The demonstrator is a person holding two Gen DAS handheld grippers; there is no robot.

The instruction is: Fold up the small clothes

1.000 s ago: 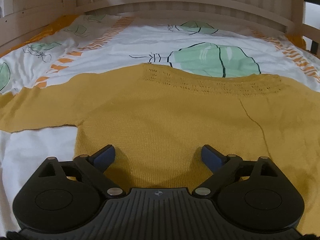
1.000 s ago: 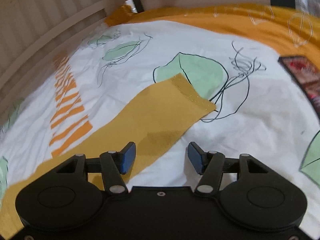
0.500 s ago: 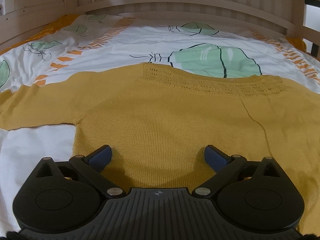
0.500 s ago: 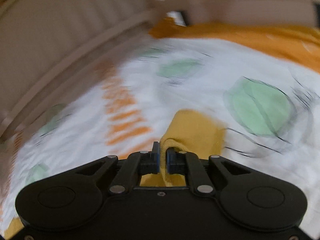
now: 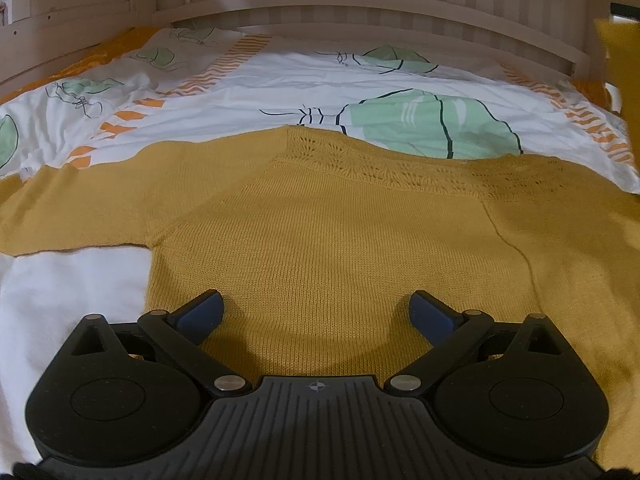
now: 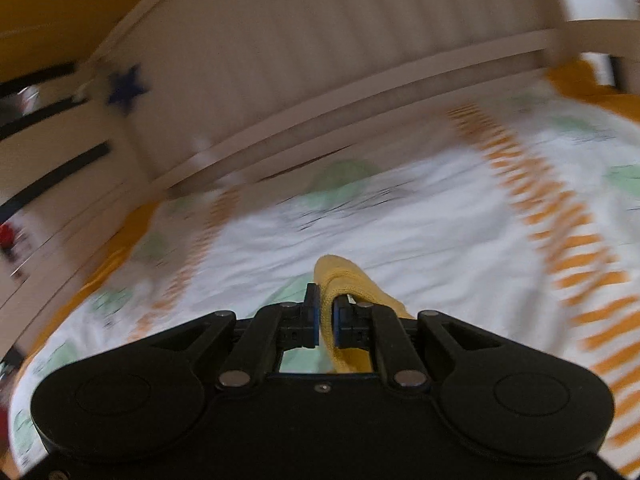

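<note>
A mustard-yellow knitted sweater (image 5: 340,240) lies flat on the bed, neckline toward the headboard, one sleeve spread out to the left. My left gripper (image 5: 316,314) rests low over the sweater's body with its blue-padded jaws wide open and nothing between them. In the blurred right wrist view, my right gripper (image 6: 326,316) is shut on the end of the sweater's other sleeve (image 6: 344,280), which is lifted off the bed. That raised yellow sleeve (image 5: 620,72) shows at the far right edge of the left wrist view.
The white duvet (image 5: 280,80) with green leaf prints and orange stripes covers the bed. A slatted wooden headboard (image 5: 360,8) stands behind it, and a wooden side rail (image 6: 360,92) with a dark blue star (image 6: 126,88) runs along the bed.
My right gripper closed on the sleeve end, then lifted and swung it up, rolling as it went. The left gripper opened slightly and stayed in place over the sweater.
</note>
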